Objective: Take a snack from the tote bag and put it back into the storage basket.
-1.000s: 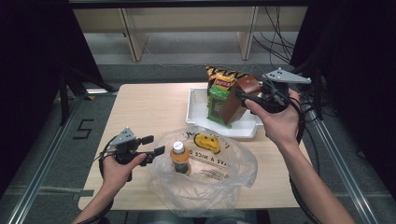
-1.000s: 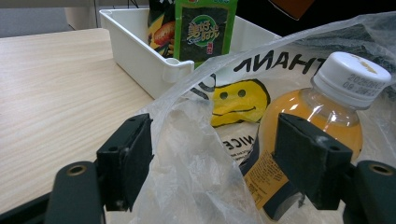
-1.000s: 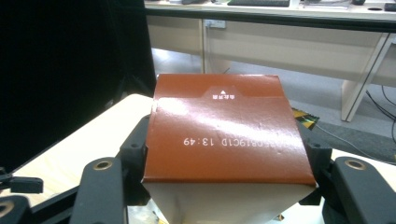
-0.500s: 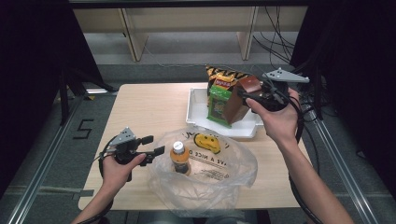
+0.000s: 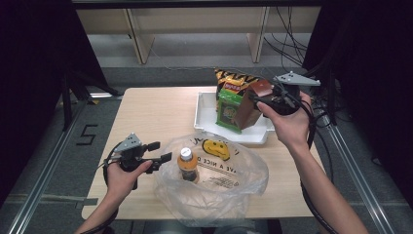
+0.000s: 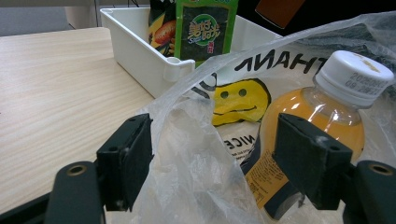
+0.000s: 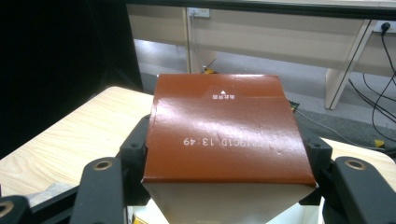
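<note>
My raised right gripper [image 5: 260,100] clamps the brown cardboard box [image 7: 224,128]; my low, level left gripper [image 5: 163,152] gapes around the clear plastic bag's [image 6: 196,154] edge.

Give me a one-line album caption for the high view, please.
Right gripper lifts a brown box above the white tray; left gripper waits open beside the bagged juice bottle.

Left tabletop [image 5: 146,109]: we see it bare, passable.
Bag mouth [image 5: 214,170]: bottle [image 5: 187,165] stands inside.
Tray [image 5: 202,114]: packets [image 5: 229,97] crowd it.
</note>
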`<state>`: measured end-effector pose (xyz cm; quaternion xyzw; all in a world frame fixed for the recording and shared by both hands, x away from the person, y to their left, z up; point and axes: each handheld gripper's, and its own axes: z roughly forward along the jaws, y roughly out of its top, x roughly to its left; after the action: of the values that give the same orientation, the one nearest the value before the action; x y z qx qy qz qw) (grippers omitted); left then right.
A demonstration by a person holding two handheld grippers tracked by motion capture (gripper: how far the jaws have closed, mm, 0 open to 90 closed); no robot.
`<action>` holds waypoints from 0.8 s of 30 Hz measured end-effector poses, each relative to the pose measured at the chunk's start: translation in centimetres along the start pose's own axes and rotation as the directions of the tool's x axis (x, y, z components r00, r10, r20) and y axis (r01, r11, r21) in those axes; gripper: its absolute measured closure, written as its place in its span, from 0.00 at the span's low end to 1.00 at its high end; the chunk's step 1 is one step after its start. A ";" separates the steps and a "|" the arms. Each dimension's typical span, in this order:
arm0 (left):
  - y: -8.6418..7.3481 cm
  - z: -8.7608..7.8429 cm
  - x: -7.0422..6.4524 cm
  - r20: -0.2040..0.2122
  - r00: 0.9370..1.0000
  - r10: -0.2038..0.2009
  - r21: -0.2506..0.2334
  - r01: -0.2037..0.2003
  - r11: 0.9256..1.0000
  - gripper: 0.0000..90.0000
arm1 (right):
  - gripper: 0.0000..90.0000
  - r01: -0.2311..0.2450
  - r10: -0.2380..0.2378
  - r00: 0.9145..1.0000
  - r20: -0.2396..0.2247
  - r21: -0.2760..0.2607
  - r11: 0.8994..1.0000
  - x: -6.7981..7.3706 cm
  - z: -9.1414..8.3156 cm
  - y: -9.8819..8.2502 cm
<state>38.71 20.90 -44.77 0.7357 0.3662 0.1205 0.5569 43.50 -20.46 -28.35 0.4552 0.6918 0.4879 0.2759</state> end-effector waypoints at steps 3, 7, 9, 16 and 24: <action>0.0 0.0 -0.1 -0.004 1.000 -0.008 0.001 0.008 1.000 0.31 | 0.43 -0.015 0.015 1.000 0.005 0.012 1.000 0.0 0.0 0.0; 0.0 0.0 0.0 -0.005 1.000 -0.008 0.002 0.008 1.000 0.31 | 0.43 -0.009 0.009 1.000 0.011 0.009 1.000 -0.2 0.2 0.0; 0.0 0.0 -0.1 -0.008 1.000 -0.015 0.000 0.015 1.000 0.31 | 0.43 0.014 -0.014 1.000 0.010 0.003 1.000 -0.4 0.4 -0.1; 0.0 0.0 -0.1 -0.008 1.000 -0.013 0.000 0.013 1.000 0.31 | 0.43 -0.021 0.020 1.000 0.020 0.019 1.000 -0.4 0.6 -0.2; 0.0 0.0 0.0 -0.003 1.000 0.000 0.001 0.000 1.000 0.31 | 0.43 -0.020 0.019 0.999 0.035 0.024 1.000 -0.9 1.1 -0.4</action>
<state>38.73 20.91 -44.80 0.7358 0.3672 0.1215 0.5559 44.64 -20.87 -29.16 0.4737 0.6882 0.4743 0.2777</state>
